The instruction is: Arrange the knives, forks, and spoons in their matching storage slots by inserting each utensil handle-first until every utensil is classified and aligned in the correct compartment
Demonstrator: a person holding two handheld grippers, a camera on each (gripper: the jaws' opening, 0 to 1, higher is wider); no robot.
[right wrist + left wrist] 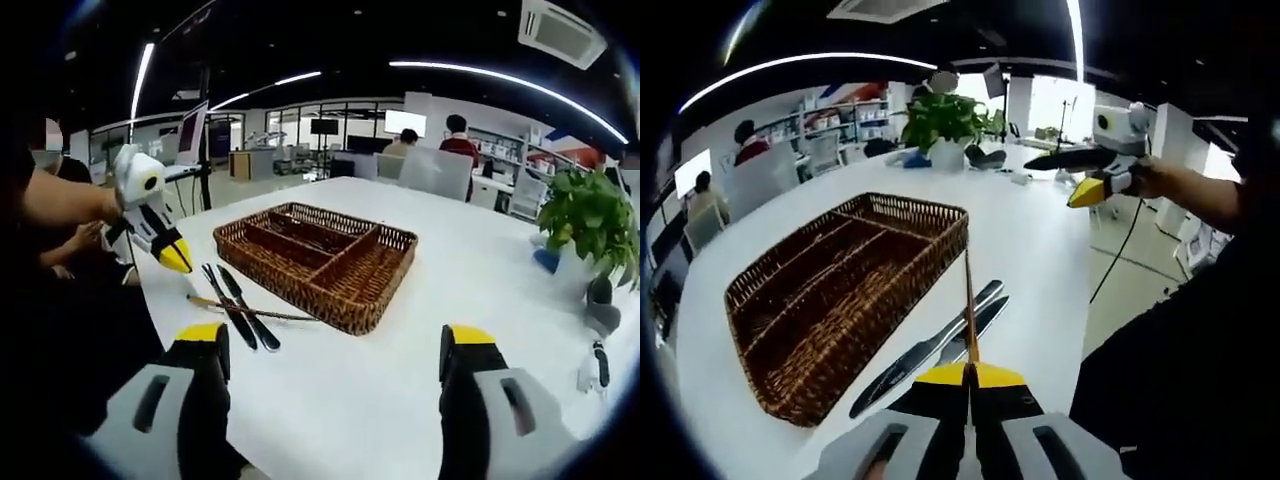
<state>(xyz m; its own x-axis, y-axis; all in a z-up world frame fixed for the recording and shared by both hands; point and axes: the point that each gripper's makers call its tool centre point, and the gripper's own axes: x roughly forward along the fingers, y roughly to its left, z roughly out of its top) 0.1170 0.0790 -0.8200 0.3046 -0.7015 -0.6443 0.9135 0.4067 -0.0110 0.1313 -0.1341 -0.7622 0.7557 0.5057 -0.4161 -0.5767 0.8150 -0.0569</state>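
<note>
the left hand-held gripper (968, 385) has its yellow-tipped jaws pressed together on a thin brown stick-like utensil (968, 310), which rises straight up from the jaw tips toward the near corner of the wicker tray (790, 385); what kind of utensil it is cannot be told. in the right gripper view the same slim piece (240, 310) reaches from the left hand-held gripper (176, 257) across the bench (480, 290) to the tray's near wall (340, 310).

the wicker tray lies flat on the white bench (1030, 240) and is split by woven walls into long compartments plus a shorter cross compartment at one end. no utensils can be made out inside it.

two dark knives (930, 350) lie side by side on the bench just beside the tray, close to the left jaw tips. in the right gripper view the knives (243, 310) rest between the tray and the bench edge, with the thin brown piece crossing over them.

the right hand-held gripper (335, 355) has its jaws wide apart with nothing between them, over bare bench short of the tray. in the left gripper view it (1080, 178) is held by a hand (1155, 178) past the far side of the bench.

a potted plant (945, 125) stands at the far end of the bench, well apart from the tray.
</note>
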